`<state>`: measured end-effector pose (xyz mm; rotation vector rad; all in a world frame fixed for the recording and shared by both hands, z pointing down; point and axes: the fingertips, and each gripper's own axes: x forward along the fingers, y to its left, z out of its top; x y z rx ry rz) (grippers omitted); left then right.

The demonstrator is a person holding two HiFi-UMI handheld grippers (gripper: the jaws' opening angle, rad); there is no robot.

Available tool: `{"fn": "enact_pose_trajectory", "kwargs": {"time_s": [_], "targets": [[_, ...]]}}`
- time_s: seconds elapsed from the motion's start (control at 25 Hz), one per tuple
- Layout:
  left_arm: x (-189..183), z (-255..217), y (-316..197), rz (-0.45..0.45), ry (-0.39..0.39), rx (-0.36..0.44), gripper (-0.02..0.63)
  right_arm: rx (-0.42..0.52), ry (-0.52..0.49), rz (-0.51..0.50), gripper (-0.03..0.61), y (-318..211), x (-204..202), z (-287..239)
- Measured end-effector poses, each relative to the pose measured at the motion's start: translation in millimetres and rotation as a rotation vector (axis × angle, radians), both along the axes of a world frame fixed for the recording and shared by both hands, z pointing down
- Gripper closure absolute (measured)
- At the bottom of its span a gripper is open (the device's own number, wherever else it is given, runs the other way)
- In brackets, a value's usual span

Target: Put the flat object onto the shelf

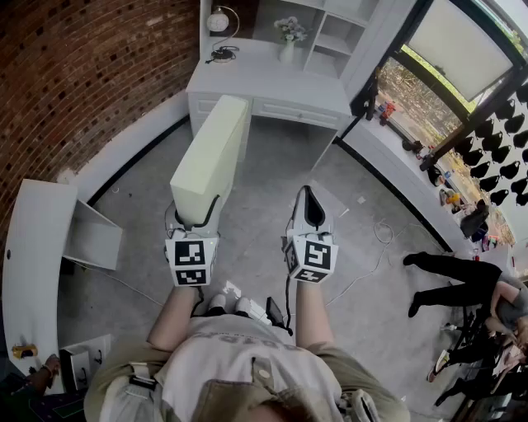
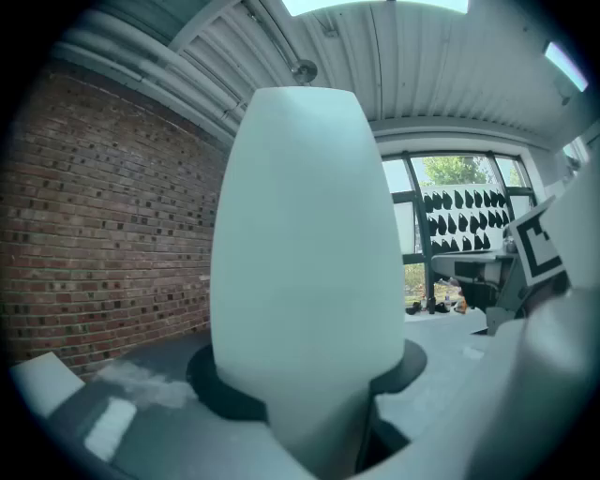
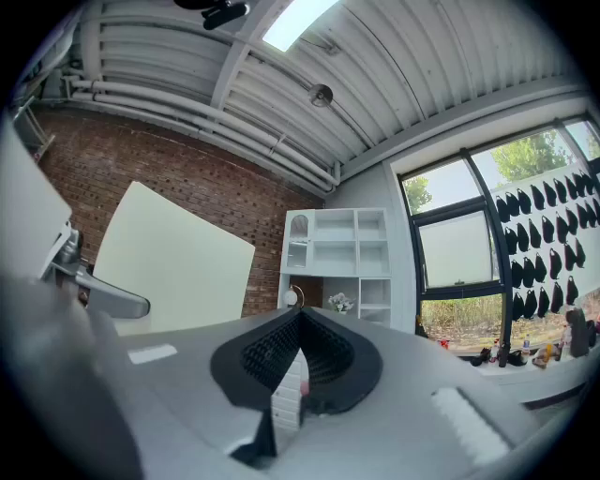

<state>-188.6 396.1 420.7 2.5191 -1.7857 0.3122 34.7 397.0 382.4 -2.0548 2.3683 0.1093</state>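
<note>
The flat object is a pale yellow-green board [image 1: 210, 161], and my left gripper [image 1: 196, 221] is shut on its lower edge, holding it upright on edge. In the left gripper view the board [image 2: 309, 244] fills the middle between the dark pads [image 2: 211, 389]. My right gripper [image 1: 307, 194] is shut with nothing in it, beside the board to its right; its ribbed pads [image 3: 267, 352] meet in the right gripper view. The white shelf unit [image 1: 330, 37] stands ahead on a white desk [image 1: 272, 86]. It also appears as a distant shelf unit [image 3: 342, 253], with the board [image 3: 169, 262] to its left.
A brick wall [image 1: 74, 74] runs along the left, with a white cabinet [image 1: 33, 247] below it. A vase of flowers [image 1: 287, 33] and a round lamp [image 1: 219, 21] sit at the shelf unit. A person's legs [image 1: 450, 276] stretch out at the right, near a window ledge [image 1: 412, 157].
</note>
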Motion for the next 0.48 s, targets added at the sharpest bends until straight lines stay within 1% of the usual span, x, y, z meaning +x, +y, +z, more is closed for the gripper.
{"fn": "enact_pose_trajectory", "kwargs": {"time_s": [0.48], "targets": [[18, 5, 3, -0.001, -0.018, -0.005, 0.347, -0.012, -0.018, 0.003, 0.578, 1, 17, 10]]}}
